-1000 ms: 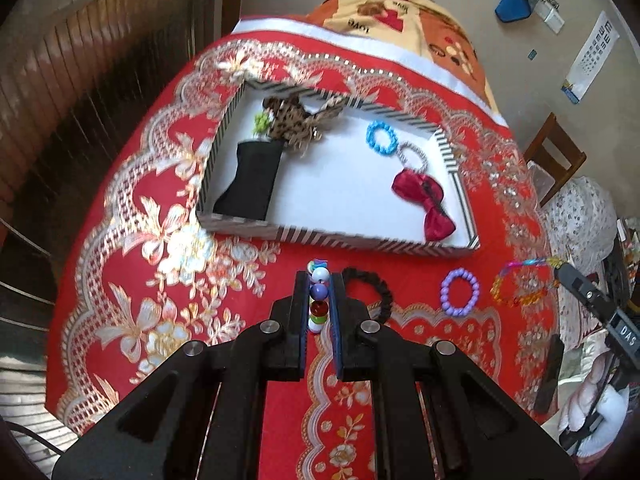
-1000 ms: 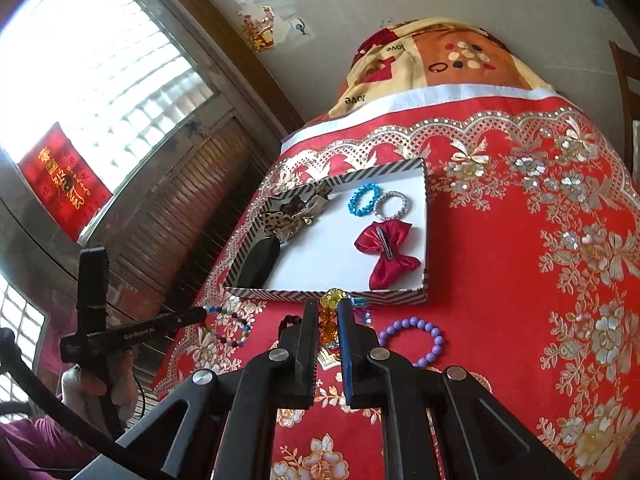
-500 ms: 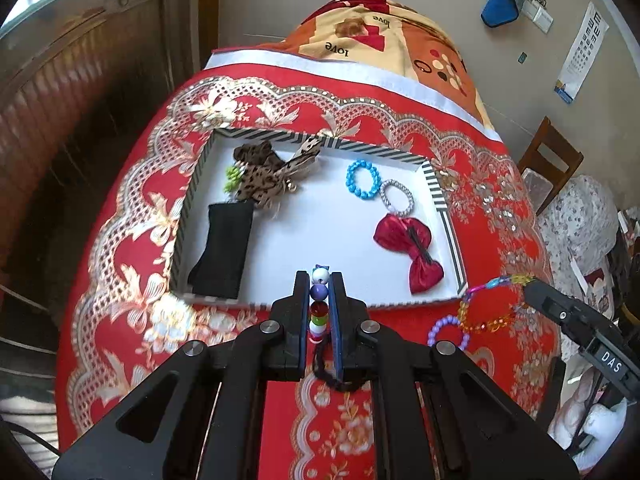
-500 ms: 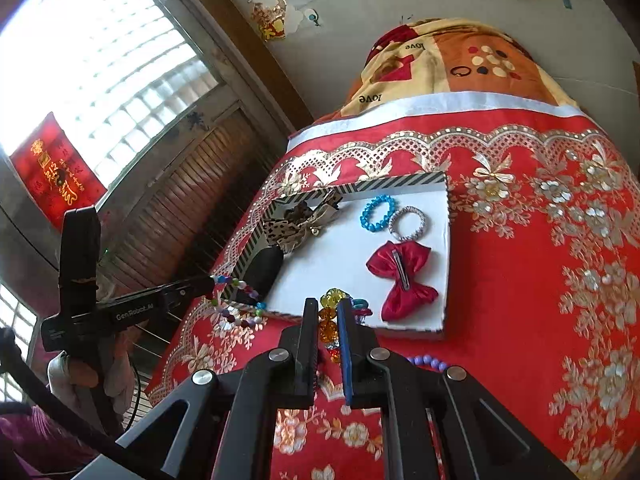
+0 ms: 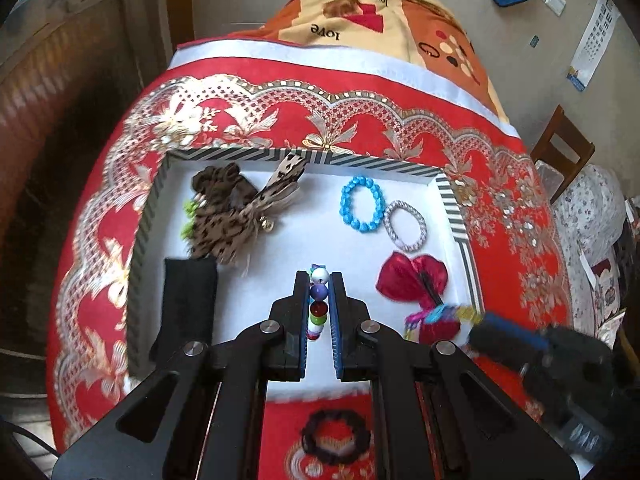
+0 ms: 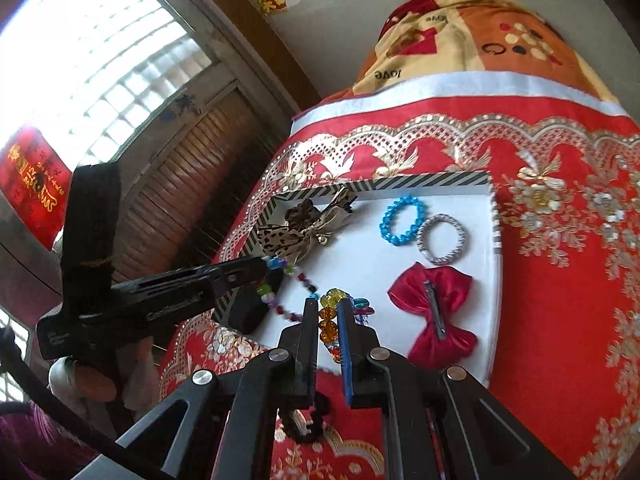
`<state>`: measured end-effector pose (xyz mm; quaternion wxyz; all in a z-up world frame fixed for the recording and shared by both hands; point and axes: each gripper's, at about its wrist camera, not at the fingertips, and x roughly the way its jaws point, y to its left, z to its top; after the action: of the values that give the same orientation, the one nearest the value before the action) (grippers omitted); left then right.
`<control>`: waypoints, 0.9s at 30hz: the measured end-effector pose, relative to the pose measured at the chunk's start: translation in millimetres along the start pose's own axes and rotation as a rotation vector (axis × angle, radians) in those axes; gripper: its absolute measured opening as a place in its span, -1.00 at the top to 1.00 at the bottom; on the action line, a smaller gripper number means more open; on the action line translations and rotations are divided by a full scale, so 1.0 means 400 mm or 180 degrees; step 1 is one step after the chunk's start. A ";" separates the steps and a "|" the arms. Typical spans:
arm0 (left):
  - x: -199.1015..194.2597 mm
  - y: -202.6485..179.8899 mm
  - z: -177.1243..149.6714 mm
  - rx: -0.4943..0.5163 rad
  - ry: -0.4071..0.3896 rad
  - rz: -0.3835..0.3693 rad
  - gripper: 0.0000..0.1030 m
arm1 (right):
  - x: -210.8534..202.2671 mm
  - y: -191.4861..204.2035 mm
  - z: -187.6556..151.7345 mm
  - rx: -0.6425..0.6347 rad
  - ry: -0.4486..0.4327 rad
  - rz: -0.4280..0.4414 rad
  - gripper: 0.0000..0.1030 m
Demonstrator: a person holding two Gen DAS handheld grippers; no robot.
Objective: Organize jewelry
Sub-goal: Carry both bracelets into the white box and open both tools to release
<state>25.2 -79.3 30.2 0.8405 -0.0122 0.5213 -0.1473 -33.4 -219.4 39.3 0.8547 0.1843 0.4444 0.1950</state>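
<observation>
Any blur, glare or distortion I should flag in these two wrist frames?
Left wrist view: right gripper smeared by motion blur, black hair tie soft, tray bowed by fisheye. Right wrist view: window blown out, left gripper dark against it, red bow sharp.

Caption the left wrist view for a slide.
Left gripper carries a multicoloured bead bracelet over the striped tray.

5 bracelets [image 5: 359, 210]; 2 bows [image 5: 412, 280]
</observation>
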 end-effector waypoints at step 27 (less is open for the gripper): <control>0.215 0.093 0.109 -0.0173 0.0280 0.0260 0.84 | 0.234 -0.106 0.022 0.0097 0.0596 -0.0227 0.84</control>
<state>107.8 -71.8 -31.4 0.8214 -0.0072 0.5616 -0.0991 30.4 -210.5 -41.1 0.8130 0.1623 0.5315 0.1740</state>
